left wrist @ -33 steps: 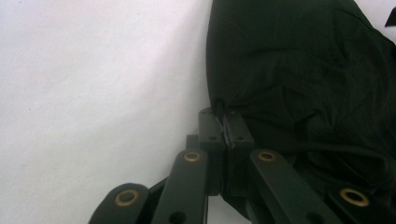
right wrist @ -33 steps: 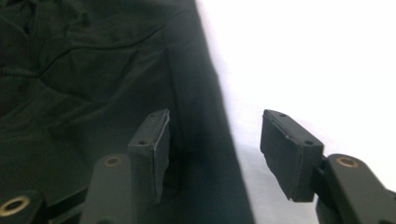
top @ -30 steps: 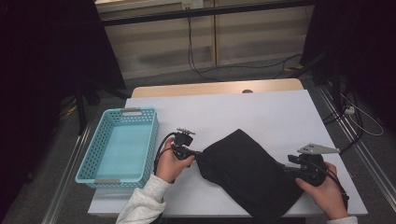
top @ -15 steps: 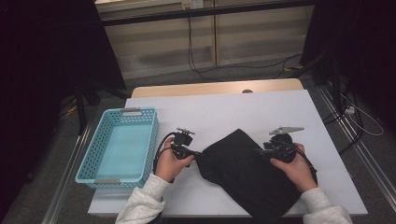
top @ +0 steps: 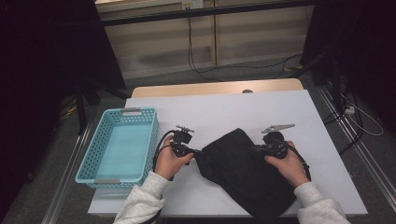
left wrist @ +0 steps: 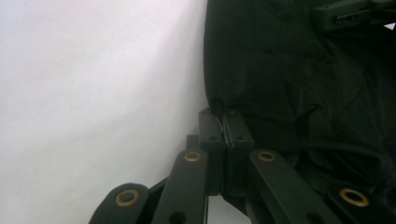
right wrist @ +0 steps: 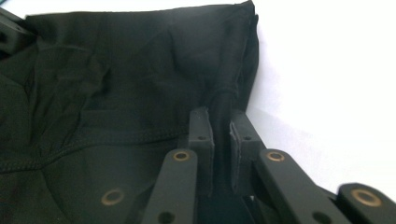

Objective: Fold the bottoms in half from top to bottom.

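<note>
High view: left gripper (top: 192,151) and right gripper (top: 258,149) both clamped on crumpled black cloth garment (top: 243,172) near desk's front edge; folding barely begun, empty turquoise plastic basket (top: 122,144) waiting.

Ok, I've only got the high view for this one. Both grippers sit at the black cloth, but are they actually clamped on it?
Observer: The left gripper is. Its own view shows the jaws pressed together on an edge of the black cloth.
Operator: And the right one?
Observer: The right gripper is clamped too. A thick rolled edge of the cloth is bunched between its jaws, which holds them slightly apart.
Operator: Any detail on the fabric itself?
Observer: The right gripper view shows a stitched seam running across the cloth, with wrinkles above it.
</note>
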The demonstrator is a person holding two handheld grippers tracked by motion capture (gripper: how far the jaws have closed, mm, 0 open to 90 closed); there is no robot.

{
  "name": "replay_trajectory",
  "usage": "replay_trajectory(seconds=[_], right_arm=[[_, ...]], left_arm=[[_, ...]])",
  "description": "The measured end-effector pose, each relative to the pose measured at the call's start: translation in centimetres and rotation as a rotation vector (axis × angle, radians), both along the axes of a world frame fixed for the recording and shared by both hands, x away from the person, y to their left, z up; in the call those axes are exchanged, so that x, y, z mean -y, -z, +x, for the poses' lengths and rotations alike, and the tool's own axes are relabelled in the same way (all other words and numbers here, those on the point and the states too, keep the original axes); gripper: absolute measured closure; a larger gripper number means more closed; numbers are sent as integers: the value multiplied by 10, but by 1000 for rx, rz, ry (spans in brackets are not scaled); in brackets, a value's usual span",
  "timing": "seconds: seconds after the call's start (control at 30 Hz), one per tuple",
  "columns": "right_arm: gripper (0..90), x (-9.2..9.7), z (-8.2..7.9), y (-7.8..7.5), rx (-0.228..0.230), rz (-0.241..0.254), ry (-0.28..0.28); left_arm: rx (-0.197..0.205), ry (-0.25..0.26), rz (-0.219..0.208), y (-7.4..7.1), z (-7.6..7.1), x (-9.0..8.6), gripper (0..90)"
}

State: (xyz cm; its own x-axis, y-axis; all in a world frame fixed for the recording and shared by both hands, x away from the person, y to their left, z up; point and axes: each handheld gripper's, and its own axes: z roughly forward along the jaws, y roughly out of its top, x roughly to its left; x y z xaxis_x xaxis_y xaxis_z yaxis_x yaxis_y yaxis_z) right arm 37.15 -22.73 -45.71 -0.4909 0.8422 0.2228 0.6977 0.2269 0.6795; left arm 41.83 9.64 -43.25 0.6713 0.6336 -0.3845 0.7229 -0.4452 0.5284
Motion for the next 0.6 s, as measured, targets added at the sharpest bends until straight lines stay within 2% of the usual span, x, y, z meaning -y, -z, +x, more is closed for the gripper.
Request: replay_trajectory(seconds=[0.13, 0.23, 0.3, 0.33, 0.4, 0.43, 0.47, 0.5, 0.6], right_arm=[[831, -6, 13, -2, 21, -18, 4], [830, -13, 27, -3, 35, -28, 9], [819, -17, 34, -3, 53, -17, 14], [777, -20, 37, -3, 58, -27, 3], [635, -23, 36, -4, 72, -71, 1], [595, -22, 34, -6, 85, -84, 3], [559, -19, 29, -10, 99, -83, 16], [561, -15, 25, -13, 103, -80, 22], [506, -4, 11, -21, 122, -91, 41]], left_arm=[[10, -19, 18, -6, 12, -7, 883], [16, -57, 25, -9, 23, -14, 883], [18, -75, 42, -9, 28, -16, 883], [17, -71, 48, -8, 30, -18, 882], [28, -76, 37, -5, 30, -19, 858], [66, -79, 33, -4, 29, -21, 788], [72, -70, 33, -3, 28, -22, 707], [70, -59, 26, -2, 27, -23, 682], [85, -63, 20, -1, 21, -23, 491]])
